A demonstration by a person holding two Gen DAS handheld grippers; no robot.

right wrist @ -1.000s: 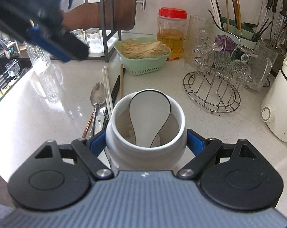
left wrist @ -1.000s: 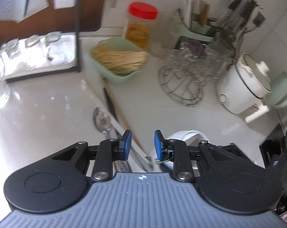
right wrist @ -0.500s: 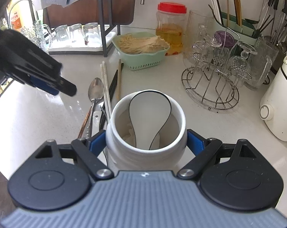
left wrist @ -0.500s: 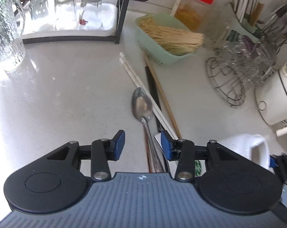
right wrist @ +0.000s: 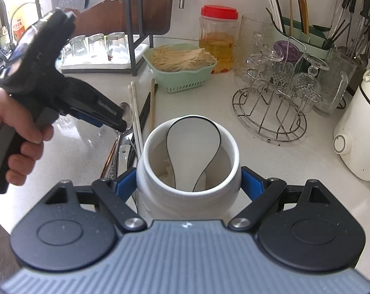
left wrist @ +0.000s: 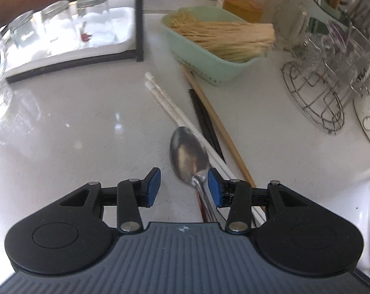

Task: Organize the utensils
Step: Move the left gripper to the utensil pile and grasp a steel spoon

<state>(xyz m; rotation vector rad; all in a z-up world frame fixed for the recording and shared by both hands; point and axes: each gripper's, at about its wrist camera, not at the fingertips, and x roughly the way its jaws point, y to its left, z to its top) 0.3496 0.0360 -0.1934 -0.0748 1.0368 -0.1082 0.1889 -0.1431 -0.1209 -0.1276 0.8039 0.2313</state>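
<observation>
A metal spoon [left wrist: 188, 154] lies on the white counter beside white chopsticks [left wrist: 170, 105], black chopsticks [left wrist: 204, 122] and a wooden chopstick [left wrist: 216, 120]. My left gripper [left wrist: 183, 187] hangs low over them, open, with the spoon's neck between its jaws close to the right pad [left wrist: 214, 188]. In the right wrist view the left gripper [right wrist: 119, 122] is held by a hand [right wrist: 18, 132], its tips at the spoon. My right gripper [right wrist: 188, 183] is shut on a white ceramic jar [right wrist: 185, 196] holding a white ceramic spoon [right wrist: 193, 142].
A green basket [left wrist: 209, 61] of dry noodles sits just behind the chopsticks. A wire glass rack [left wrist: 314, 98] stands to the right, a tray of upturned glasses [left wrist: 62, 39] to the left. A red-lidded jar [right wrist: 218, 39] and a white cooker [right wrist: 356, 132] stand further back and right.
The left gripper has come down toward the counter and its jaws have widened; the spoon now sits between them. The right gripper and jar have stayed still.
</observation>
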